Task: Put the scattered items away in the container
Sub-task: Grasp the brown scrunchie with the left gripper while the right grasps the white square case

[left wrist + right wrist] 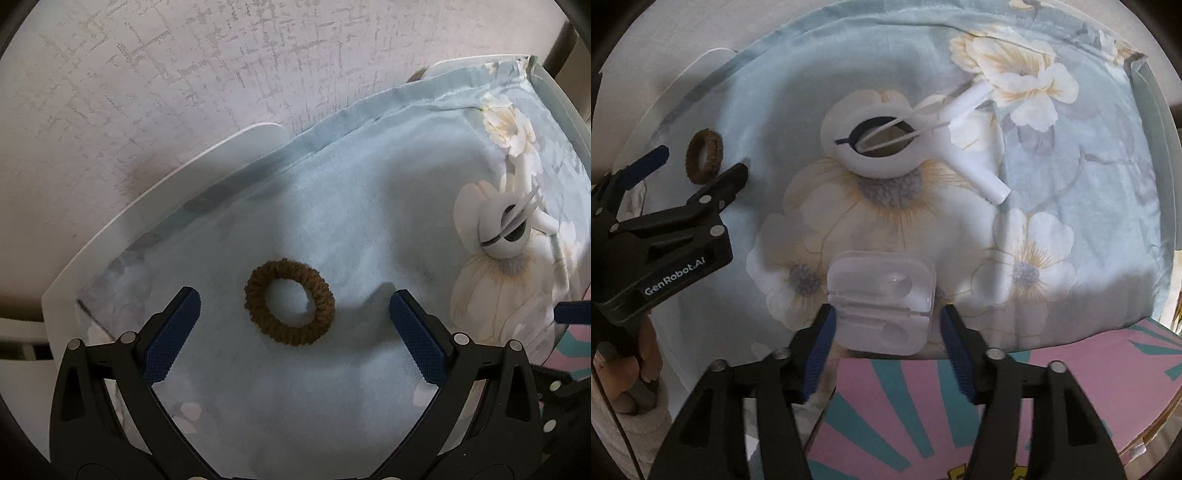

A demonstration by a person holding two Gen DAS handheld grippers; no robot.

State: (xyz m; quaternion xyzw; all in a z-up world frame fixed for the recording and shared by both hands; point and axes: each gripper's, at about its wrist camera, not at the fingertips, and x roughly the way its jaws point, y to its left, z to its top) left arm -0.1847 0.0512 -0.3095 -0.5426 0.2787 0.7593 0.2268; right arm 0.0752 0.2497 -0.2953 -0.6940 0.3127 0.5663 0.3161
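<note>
The table [155, 206] has a flowery cloth [1052, 229] on it, and all the things lie on the cloth. A pink box [886, 406] sits at the near edge; it may be the container. Nothing shows in it yet, so the tidying looks barely begun. A white ring [871, 162] with white sticks lies mid-cloth. A clear case [882, 291] sits at the near edge between the spread right gripper [886, 343], not squeezed. A brown hair tie [290, 302] lies near the left edge, between the wide-open left gripper [295, 321].
</note>
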